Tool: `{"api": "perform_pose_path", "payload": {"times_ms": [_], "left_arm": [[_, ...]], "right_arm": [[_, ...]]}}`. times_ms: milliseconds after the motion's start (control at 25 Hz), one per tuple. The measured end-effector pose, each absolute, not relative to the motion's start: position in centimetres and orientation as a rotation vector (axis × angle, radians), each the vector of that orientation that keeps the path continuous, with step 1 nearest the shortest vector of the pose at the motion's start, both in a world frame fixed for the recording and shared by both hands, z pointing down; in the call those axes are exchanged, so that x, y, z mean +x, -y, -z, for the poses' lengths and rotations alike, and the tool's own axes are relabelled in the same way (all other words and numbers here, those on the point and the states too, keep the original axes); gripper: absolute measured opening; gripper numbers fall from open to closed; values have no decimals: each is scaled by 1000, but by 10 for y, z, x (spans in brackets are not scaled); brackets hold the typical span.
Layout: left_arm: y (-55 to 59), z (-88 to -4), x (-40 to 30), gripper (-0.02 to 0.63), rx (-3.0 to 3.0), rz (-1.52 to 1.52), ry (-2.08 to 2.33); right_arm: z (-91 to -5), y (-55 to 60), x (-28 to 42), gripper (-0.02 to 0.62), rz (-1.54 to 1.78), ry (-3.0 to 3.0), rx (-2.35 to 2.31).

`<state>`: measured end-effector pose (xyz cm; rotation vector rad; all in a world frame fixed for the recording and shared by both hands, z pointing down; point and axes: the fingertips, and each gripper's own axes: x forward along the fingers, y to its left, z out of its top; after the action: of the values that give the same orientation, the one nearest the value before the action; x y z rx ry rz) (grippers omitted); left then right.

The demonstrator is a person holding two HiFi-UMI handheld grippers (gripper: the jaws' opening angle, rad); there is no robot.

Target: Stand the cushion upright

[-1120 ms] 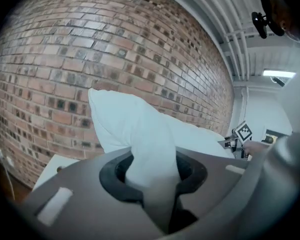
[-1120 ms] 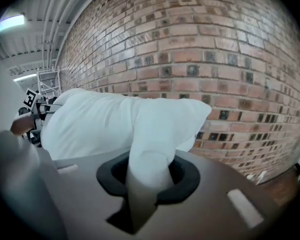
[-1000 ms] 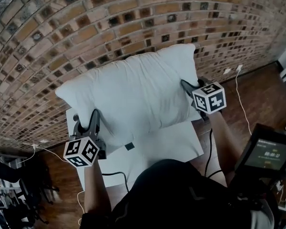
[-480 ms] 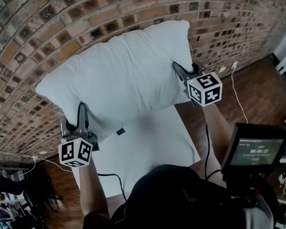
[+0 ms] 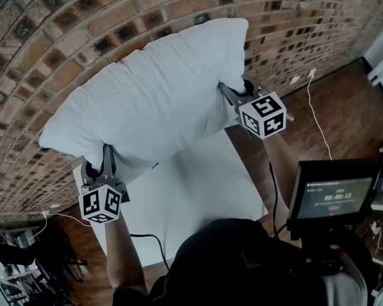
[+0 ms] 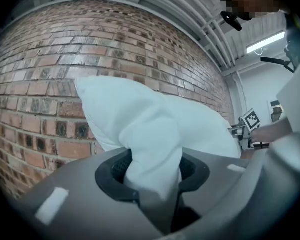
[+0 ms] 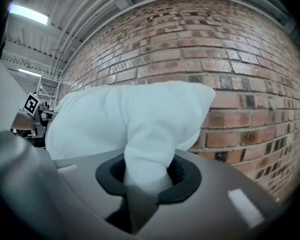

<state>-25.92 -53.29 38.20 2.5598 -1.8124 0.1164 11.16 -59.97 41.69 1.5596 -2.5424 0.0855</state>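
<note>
White table on wood floor beside brick wall; white cable lies on floor

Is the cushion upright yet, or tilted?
Tilted. In the head view the cushion slants up from lower left to upper right before the brick wall; whether it touches the table, cannot tell.

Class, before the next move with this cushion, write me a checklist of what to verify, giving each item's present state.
1. Left gripper holds a corner of the white fabric cushion: ok; fabric is bunched between its fingers, though they have just been opening slightly.
2. Right gripper holds the other corner: ok; fabric is pinched between its fingers.
3. Cushion standing unaided: not ok; both grippers carry it.
4. Lower edge resting on the white rectangular table: cannot tell.
5. Red brick wall behind for support: ok; whether the cushion touches it, cannot tell.
</note>
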Motion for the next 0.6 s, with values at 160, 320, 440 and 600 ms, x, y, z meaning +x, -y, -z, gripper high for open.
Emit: {"api": "perform_pose_path", "payload": {"times_ms": [160, 320, 440, 600], "left_arm": [[541, -418, -257, 163, 2505, -194, 1786], [546, -449, -257, 169, 2443, -256, 1753], [549, -475, -254, 179, 2395, -335, 1717], [552, -518, -251, 210, 2303, -461, 1705]], "right_arm": [[-440, 599, 116, 110, -124, 2532, 1530], [-468, 597, 118, 110, -178, 2502, 1510], [-492, 596, 124, 112, -230, 2462, 1509], [-534, 587, 134, 126, -304, 2388, 1486]]}}
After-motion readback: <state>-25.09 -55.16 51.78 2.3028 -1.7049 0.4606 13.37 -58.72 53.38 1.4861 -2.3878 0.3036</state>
